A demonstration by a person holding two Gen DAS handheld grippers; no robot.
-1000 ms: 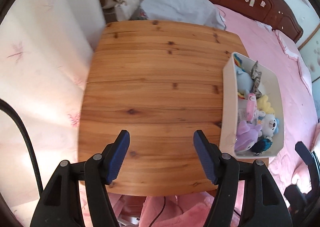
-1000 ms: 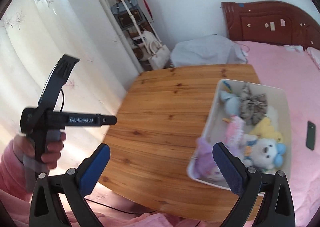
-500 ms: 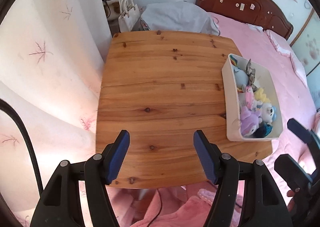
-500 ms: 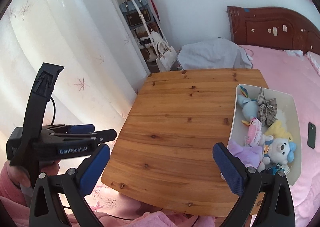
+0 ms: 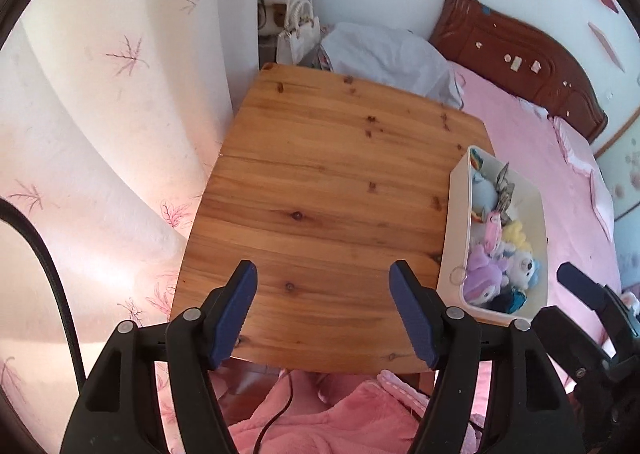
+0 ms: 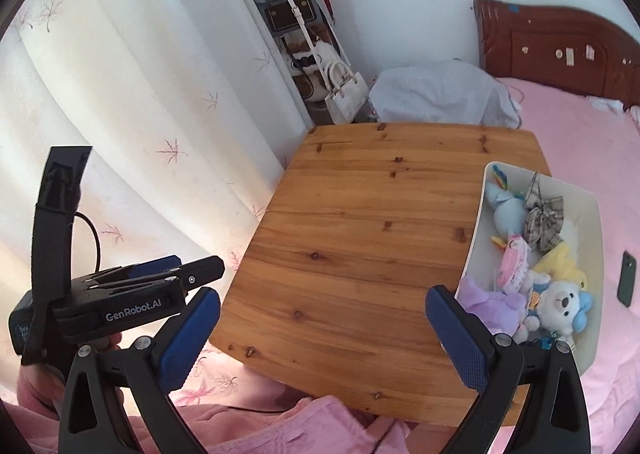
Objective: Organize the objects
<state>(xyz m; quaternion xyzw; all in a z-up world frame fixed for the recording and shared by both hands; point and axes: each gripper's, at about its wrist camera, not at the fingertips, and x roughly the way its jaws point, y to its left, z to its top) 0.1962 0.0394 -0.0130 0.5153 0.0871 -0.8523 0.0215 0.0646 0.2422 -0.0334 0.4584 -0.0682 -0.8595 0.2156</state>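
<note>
Toys fill the white bin (image 6: 592, 214) that sits on the right edge of the wooden table (image 6: 360, 234): a blue plush (image 6: 506, 210), a plaid bow (image 6: 544, 216), a pink packet (image 6: 514, 264), a yellow plush (image 6: 562, 264), a purple plush (image 6: 486, 306) and a white bear (image 6: 562, 302). The bin's outer side seems to overhang the table toward the pink bed (image 6: 580, 122), so a careless nudge could likely tip it off. The left gripper (image 5: 322, 314) hovers over the near edge of the table, jaws spread and empty; the right gripper (image 6: 320, 334) likewise hangs open with nothing between its pads. The tabletop left of the bin offers broad room, bounded by the curtain (image 6: 140, 114) on the left.
</note>
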